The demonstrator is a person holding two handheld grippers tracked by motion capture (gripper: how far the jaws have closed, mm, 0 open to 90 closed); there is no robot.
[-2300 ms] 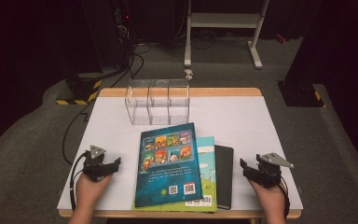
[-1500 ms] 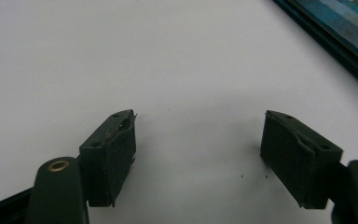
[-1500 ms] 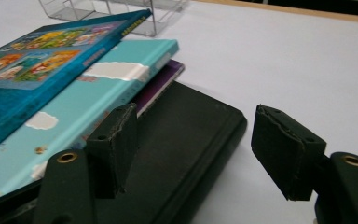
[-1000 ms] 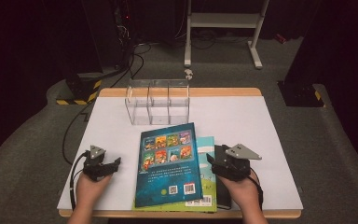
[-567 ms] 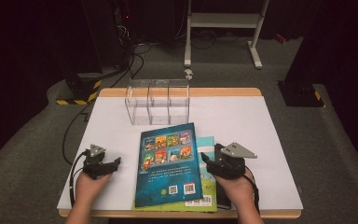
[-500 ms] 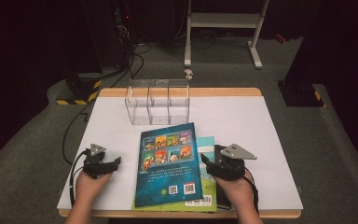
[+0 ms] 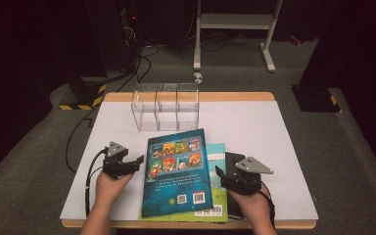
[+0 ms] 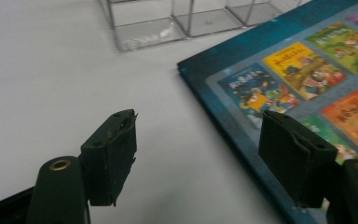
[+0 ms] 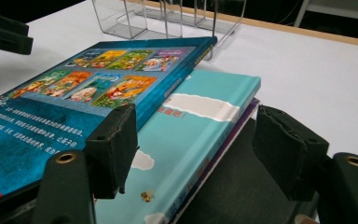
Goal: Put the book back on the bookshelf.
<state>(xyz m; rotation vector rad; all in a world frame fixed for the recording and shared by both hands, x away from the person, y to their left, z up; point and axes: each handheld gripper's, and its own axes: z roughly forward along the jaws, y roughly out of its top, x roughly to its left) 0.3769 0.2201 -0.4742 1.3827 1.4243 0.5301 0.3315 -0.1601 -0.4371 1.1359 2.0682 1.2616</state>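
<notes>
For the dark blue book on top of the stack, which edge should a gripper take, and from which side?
Probably the right long edge of the dark blue book, approached from the right. In the right gripper view that edge overhangs the light blue book beneath, leaving a gap for a jaw. The right gripper hovers there, open. The left edge lies flush on the table.

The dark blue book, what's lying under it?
Under the dark blue book lies a light blue book, with a purple-edged one below and a black book lowest. Their covered parts cannot be seen.
</notes>
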